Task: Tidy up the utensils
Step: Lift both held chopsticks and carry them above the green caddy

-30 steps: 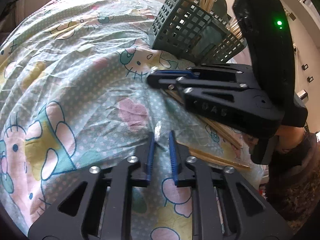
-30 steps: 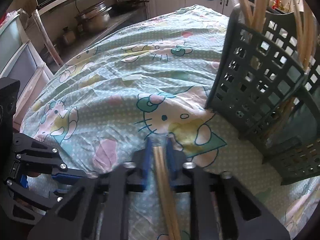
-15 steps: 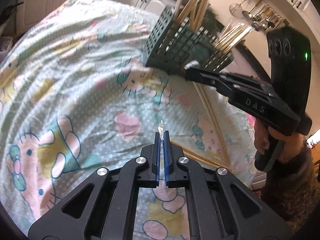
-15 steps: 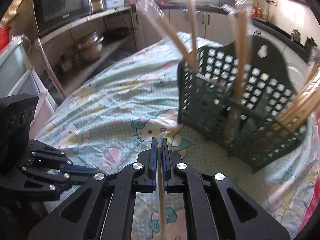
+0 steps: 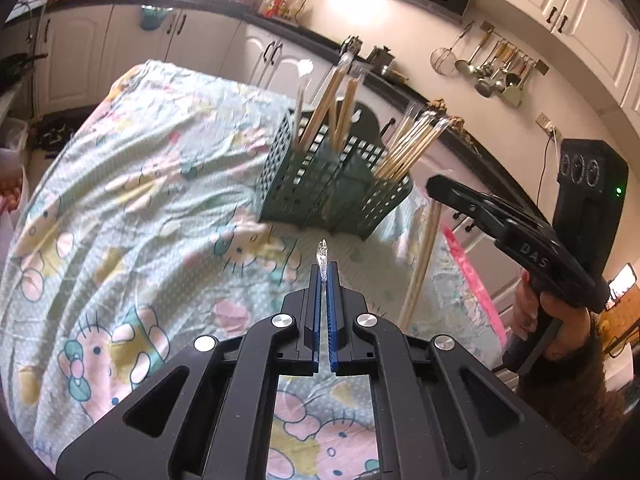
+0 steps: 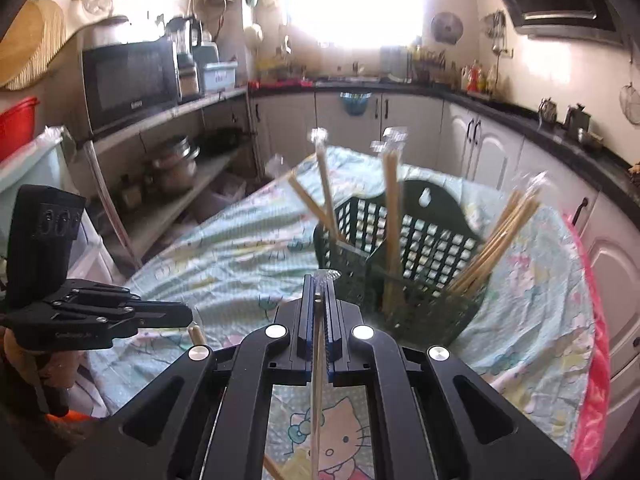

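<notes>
- Left gripper (image 5: 325, 270): jaws closed flat on the clear wrapper end of a wrapped chopstick pair (image 5: 322, 254); only the crinkled plastic tip shows past the pads, and the sticks themselves are hidden below the claw.
- Right gripper (image 6: 320, 280): jaws closed on a second pair of chopsticks (image 6: 318, 364), gripped near the top end, with the shaft hanging down between the fingers and a wrapper tip poking out above.
- In the left wrist view, the right-hand pair (image 5: 420, 264) hangs at about 3 o'clock from the left claw, clear of the cloth.
- Green basket (image 6: 408, 272): stands at 1 o'clock from the right claw, near it; bundles of chopsticks already lean in its compartments.
- Handling judgement: the sticks are light, stiff and thin; the film sleeve looks slippery, so a grip on plastic alone may slide. Taking hold on the wood, near the upper end, seems safer, letting the pair hang plumb for dropping into a cell.
- Surface: a table under a soft, wrinkled cartoon-print cloth (image 5: 132, 184), liable to snag tips.
- Room: a domestic kitchen with white cabinets (image 6: 472, 136), a microwave (image 6: 128, 80) at 10 o'clock and a bright window (image 6: 352, 4) at 12 o'clock.
</notes>
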A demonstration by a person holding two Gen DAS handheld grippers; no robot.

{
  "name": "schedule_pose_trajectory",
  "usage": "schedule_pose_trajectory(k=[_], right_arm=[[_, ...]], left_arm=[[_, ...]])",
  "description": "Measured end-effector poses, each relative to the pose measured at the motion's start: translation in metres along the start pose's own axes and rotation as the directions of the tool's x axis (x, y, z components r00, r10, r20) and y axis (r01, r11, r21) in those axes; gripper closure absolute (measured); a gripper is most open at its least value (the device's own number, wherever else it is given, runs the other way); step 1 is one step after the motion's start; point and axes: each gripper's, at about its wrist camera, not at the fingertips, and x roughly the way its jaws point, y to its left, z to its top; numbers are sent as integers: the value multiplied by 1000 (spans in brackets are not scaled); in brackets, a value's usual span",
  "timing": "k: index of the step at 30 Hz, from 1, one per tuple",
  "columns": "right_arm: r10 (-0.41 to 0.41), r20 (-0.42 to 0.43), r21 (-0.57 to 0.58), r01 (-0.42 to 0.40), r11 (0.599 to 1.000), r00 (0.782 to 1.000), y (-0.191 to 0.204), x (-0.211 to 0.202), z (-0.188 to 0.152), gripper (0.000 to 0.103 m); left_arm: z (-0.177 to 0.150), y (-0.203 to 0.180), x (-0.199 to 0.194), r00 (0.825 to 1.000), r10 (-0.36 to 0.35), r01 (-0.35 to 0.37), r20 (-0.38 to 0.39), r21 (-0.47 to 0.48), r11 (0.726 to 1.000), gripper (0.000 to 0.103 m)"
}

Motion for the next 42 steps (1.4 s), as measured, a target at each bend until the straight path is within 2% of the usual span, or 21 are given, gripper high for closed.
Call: schedule_pose_trajectory(k=[17, 31, 42], right_arm=[[-20, 140, 14, 18, 1000, 990, -11, -58, 11, 98], [-38, 233, 22, 34, 999, 972, -14, -86, 20, 99], [-58, 312, 45, 47, 998, 948, -18, -107, 33, 98]], left_arm=[[38, -48, -12, 997, -22, 15, 77, 90, 996, 102], [77, -81, -27, 986, -58, 32, 159, 164, 986, 102], [100, -105, -29, 974, -108, 66, 198, 205, 976, 102]])
